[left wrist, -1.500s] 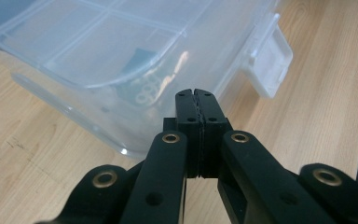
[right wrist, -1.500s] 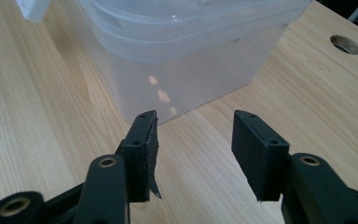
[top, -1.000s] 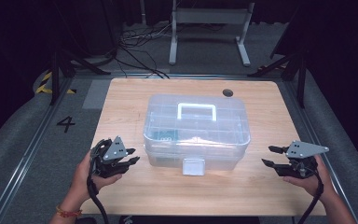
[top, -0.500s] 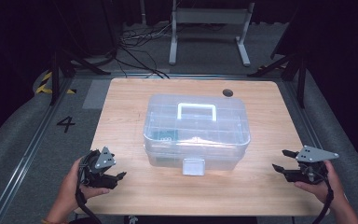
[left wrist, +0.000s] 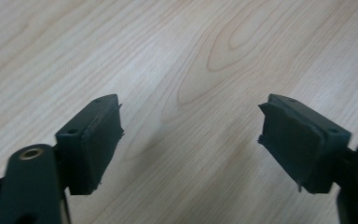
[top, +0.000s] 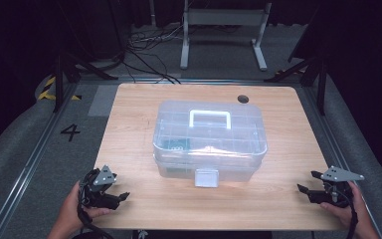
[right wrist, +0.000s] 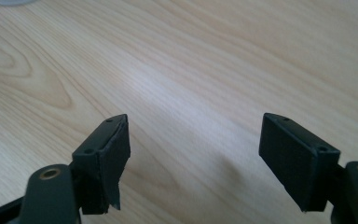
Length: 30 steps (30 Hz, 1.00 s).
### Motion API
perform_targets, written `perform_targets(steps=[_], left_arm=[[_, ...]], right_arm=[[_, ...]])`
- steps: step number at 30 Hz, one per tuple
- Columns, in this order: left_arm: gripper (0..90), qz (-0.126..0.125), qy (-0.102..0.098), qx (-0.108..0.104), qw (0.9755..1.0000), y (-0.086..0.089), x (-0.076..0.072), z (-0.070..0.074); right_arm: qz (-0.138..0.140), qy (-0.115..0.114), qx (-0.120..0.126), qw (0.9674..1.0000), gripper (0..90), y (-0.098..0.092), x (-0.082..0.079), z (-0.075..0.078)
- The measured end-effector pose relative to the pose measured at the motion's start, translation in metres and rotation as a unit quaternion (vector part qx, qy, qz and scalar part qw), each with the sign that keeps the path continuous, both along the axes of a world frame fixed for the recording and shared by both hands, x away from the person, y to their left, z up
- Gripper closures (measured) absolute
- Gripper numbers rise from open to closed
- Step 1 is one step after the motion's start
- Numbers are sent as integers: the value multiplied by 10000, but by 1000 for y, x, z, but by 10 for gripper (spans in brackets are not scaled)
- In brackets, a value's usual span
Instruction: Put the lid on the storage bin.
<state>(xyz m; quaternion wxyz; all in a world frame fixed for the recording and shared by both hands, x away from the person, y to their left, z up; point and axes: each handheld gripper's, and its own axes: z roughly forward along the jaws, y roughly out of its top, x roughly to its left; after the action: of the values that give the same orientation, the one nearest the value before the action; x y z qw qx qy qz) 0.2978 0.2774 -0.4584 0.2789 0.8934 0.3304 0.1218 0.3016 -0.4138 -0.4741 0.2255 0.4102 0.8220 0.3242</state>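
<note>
The left claw (top: 113, 195) is carried low over the near left corner of the surface (top: 129, 124), its jaws spread wide and just seen opening further, with nothing between them; in the left gripper view only bare wood grain lies between its pads (left wrist: 100, 140). The right claw (top: 309, 183) is held the same way at the near right corner, jaws wide and likewise just opening, nothing between its pads (right wrist: 114, 154).

Between the 2 claws, well apart from each, a clear plastic storage box (top: 209, 142) stands in the middle of the surface, lid down, its white handle (top: 210, 118) lying flat on top and its front latch (top: 206, 178) facing the person.

The step in hand is judged to be an approach to the box. It would be done well if both claws were brought in level and together, the latch being freed first while the box is steadied against sliding.
</note>
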Motion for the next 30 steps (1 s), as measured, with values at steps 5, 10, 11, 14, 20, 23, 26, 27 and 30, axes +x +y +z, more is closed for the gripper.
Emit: perform_targets(steps=[5,10,11,14,20,23,26,27,30], left_arm=[[174,193,136,-278,9993,9,0,-15],[156,331,-178,-606,9975,14,-5,-22],[155,413,-229,-710,9964,14,-6,-24],[155,473,-233,-823,9952,15,-6,-25],[139,515,-318,-647,9961,11,-7,-25],[139,511,-331,-647,9960,11,-7,-25],[138,512,-338,-636,9961,11,-8,-25],[138,492,-364,-607,9963,11,-7,-25],[138,500,-363,-609,9962,11,-8,-25]], right_arm=[[-177,74,294,9994,229,-10,-6,-10],[-236,158,561,9980,219,-15,-6,-14],[-232,166,567,9980,218,-15,-5,-14],[-232,166,570,9980,217,-15,-5,-14],[-253,159,573,9979,208,-15,-4,-14],[-249,160,573,9979,208,-15,-4,-14],[-273,154,565,9979,208,-15,-5,-14],[-277,156,566,9979,208,-14,-5,-14],[-284,169,572,9978,208,-14,-5,-14]])
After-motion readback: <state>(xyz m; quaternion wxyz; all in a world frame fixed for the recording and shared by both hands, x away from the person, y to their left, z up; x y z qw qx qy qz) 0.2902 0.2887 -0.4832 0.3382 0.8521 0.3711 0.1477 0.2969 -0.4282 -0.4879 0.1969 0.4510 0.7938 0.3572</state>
